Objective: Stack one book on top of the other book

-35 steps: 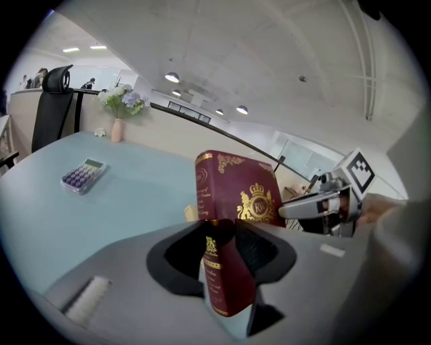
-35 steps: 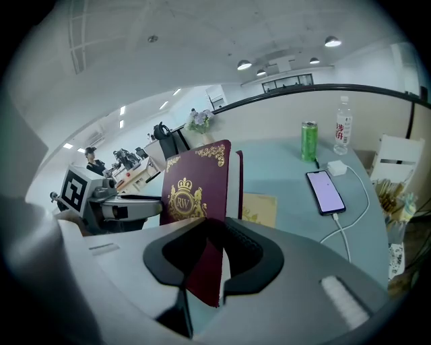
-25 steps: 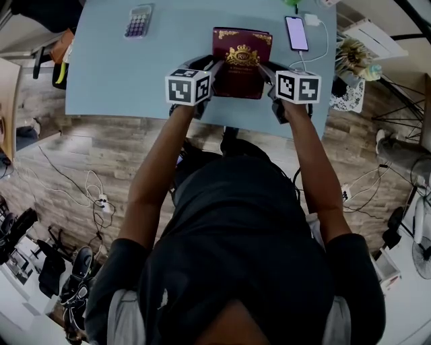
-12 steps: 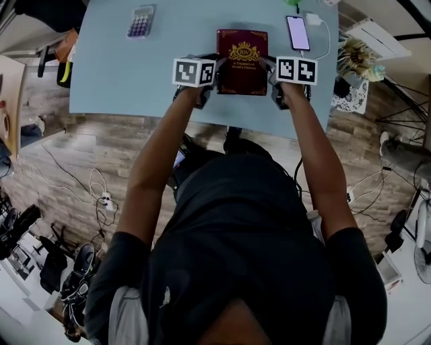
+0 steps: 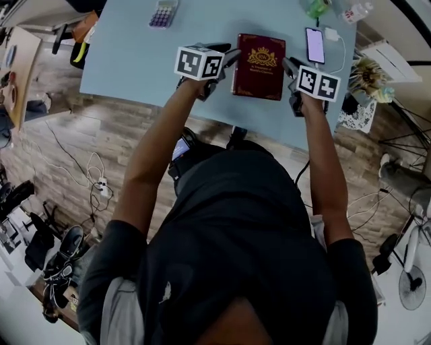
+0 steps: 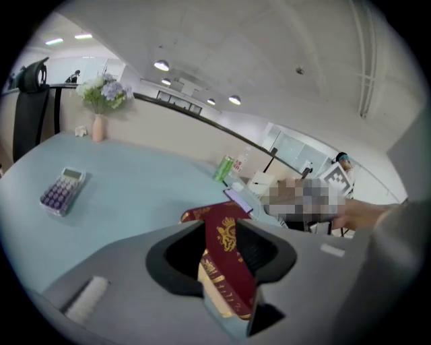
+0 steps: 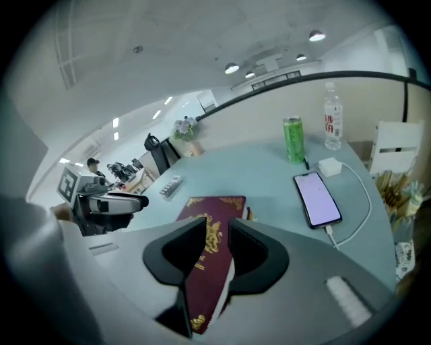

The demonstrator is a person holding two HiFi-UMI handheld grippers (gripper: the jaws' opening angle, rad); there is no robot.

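Book [image 5: 259, 66] lies between left hand-held gripper [image 5: 231, 59] and right hand-held gripper [image 5: 289, 66], both clamped on its edges.

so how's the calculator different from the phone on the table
The calculator shows rows of purple keys; the phone shows a plain pale screen. The phone has a white cable plugged in; the calculator has none. The calculator lies left of the book, the phone right of it. Both lie flat on the table.
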